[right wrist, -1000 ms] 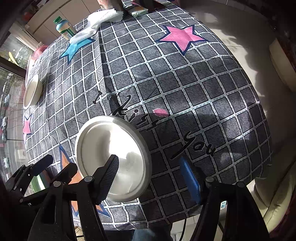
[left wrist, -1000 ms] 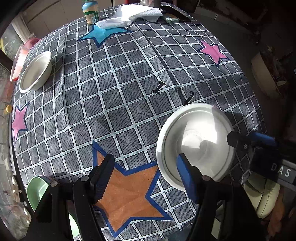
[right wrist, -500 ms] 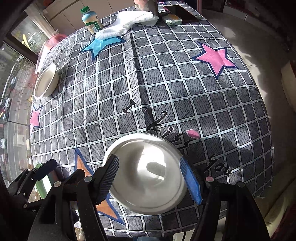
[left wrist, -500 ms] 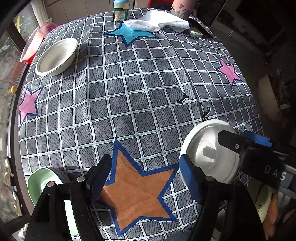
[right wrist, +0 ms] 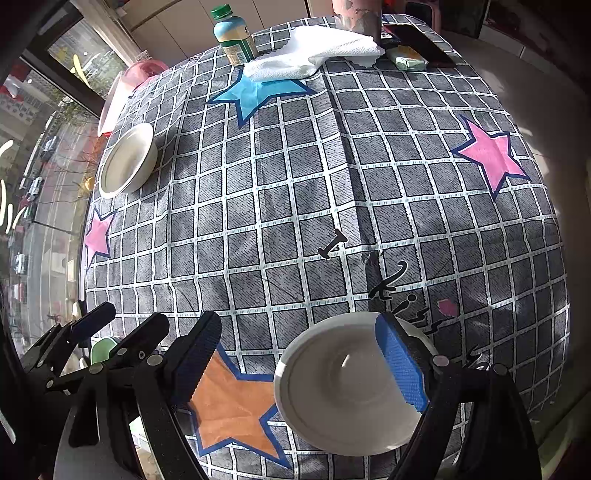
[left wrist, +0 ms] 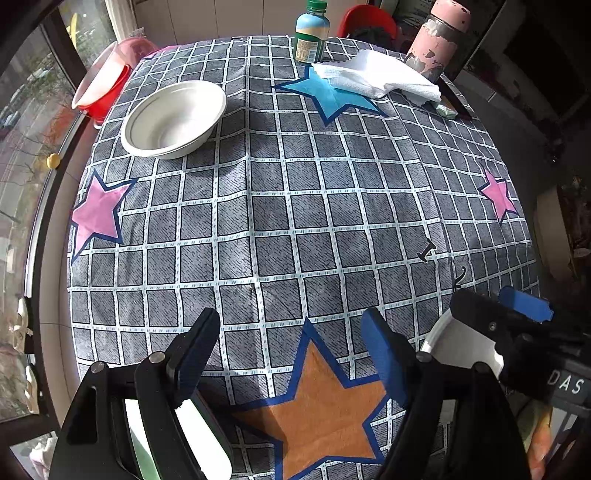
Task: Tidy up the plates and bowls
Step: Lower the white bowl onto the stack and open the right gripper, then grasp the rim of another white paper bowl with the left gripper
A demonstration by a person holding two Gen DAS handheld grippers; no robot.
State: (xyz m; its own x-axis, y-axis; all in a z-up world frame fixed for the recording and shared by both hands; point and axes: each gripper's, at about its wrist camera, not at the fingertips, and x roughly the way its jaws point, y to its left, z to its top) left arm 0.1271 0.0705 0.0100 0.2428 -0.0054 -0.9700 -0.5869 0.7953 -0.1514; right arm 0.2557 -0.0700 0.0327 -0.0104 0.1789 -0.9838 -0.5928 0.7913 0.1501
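My left gripper [left wrist: 291, 350] hangs over the orange star, its jaws opening with nothing between them. A pale green dish [left wrist: 199, 435] shows under its left finger at the table's near edge. A white bowl [left wrist: 173, 118] sits far off at the back left, also seen as the white bowl [right wrist: 127, 162] in the right wrist view. My right gripper [right wrist: 299, 363] points down above the table, jaws opening. A white plate [right wrist: 343, 387] lies flat on the cloth below its right finger [right wrist: 402, 365], not gripped. The same plate [left wrist: 461, 343] peeks out beneath the right gripper in the left wrist view.
A checked star tablecloth [left wrist: 295, 206] covers the table. At the back stand a bottle [left wrist: 312, 33], a white cloth [left wrist: 376, 77], a pink flask [left wrist: 439, 40] and a phone [right wrist: 417, 44]. A red and pink basin [left wrist: 99, 85] sits off the back left corner by the window.
Both grippers slid left over the table. The white plate stayed put, passing from under the right gripper's left finger to under its right finger. The right jaws widened. The far bowl looks nearer.
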